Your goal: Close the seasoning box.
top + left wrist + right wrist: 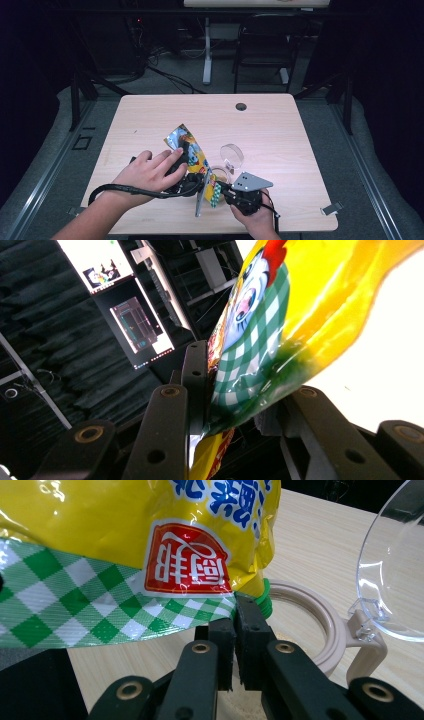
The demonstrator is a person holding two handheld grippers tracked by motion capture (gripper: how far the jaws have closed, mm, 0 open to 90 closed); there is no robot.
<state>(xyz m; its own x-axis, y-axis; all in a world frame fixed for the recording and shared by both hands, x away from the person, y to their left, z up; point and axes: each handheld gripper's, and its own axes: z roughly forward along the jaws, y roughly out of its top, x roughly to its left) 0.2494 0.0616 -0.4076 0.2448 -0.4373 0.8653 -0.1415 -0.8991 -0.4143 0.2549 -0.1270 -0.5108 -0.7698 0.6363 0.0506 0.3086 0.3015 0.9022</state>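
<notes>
Pinching a glossy, crinkled foil pouch (pixel 150 555) at its green-checked edge: right gripper (pixel 234 630) nearly closed on it, left gripper (pixel 240 405) clamping it too, above a round beige jar (pixel 320 630) with clear hinged lid (pixel 395 575).

The left gripper (pixel 240 410) pinched the green-checked lower edge of a yellow snack bag (pixel 280 330) between its black jaws; behind, lit monitors (pixel 105 262) hung against dark panelled walls

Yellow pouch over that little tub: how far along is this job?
Done: the tub has its clear lid open. In hand: the left claw and right claw both pinch the yellow pouch above it. Left, I'd guess: emptying the pouch in and shutting the lid. Whether the pouch is opened isn't visible.
</notes>
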